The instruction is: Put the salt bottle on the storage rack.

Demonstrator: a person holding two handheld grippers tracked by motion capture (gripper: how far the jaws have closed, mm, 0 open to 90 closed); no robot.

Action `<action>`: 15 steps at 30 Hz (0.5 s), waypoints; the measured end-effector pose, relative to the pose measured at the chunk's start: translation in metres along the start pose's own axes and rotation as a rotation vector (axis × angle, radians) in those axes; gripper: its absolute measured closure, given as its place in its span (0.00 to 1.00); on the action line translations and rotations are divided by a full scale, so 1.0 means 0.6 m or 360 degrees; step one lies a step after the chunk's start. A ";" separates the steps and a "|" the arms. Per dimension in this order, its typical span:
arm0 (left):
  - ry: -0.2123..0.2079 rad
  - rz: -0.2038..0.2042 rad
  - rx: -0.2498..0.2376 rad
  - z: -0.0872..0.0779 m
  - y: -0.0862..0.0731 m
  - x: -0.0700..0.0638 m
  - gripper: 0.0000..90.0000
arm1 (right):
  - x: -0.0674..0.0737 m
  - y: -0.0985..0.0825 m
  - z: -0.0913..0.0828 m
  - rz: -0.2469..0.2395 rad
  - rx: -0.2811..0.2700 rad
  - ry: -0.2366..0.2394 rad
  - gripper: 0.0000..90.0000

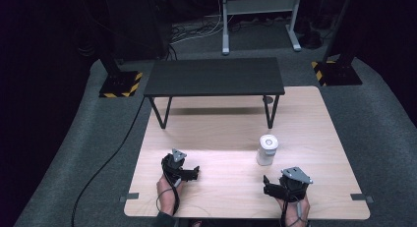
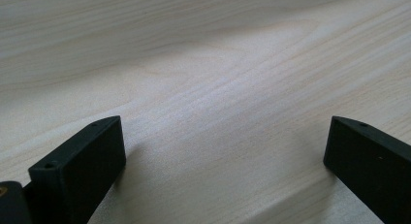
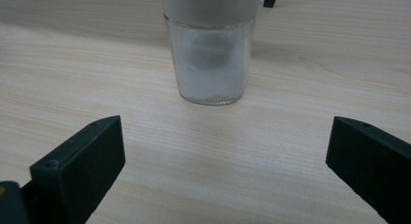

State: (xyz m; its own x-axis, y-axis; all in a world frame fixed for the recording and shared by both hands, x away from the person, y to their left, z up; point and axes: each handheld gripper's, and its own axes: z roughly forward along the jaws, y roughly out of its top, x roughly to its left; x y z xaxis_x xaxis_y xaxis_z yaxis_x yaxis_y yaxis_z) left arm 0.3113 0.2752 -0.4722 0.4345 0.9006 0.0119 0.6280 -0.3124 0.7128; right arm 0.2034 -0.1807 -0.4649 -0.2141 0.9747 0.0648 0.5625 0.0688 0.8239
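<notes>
Jar point(image 1: 267, 150) of clear glass with a white lid stands upright on the bench point(image 1: 211, 133), toward the right side and nearer the person than the middle.

Just in front of the jar, on the person's side, is the right hand-held gripper point(image 1: 266, 185). Its jaws are spread wide with nothing between them. In the right gripper view point(image 3: 225, 156) the two black jaws rise at the bottom corners, and the jar point(image 3: 210, 59) stands a little way ahead of the gap, not touching either jaw. The glass looks cloudy, and its lower part holds something pale that I cannot make out.

The left hand-held gripper point(image 1: 195, 172) is low over the left part of the bench, well apart from the jar. Its jaws are spread wide too, with only bare light wood point(image 2: 208, 78) under them.

A hand point(image 1: 166, 191) holds the left one, and another hand point(image 1: 294, 207) holds the right one, both coming in from the near edge.

At the far end of the bench stands a small black shelf point(image 1: 215, 75) on thin black legs. Past the bench is grey floor point(image 1: 64, 153) with a black cable point(image 1: 105, 160) lying on it.
</notes>
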 end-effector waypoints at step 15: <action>0.0000 0.0000 -0.0001 0.000 0.000 0.000 0.01 | 0.011 0.040 0.075 -0.0070 0.0004 0.0014 0.00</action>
State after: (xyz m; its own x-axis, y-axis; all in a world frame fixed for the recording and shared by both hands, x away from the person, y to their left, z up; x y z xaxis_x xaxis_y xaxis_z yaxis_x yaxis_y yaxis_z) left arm 0.3112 0.2752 -0.4723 0.4344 0.9006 0.0119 0.6278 -0.3122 0.7130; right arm 0.2513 -0.1629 -0.4702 -0.2458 0.9687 0.0334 0.5546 0.1123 0.8245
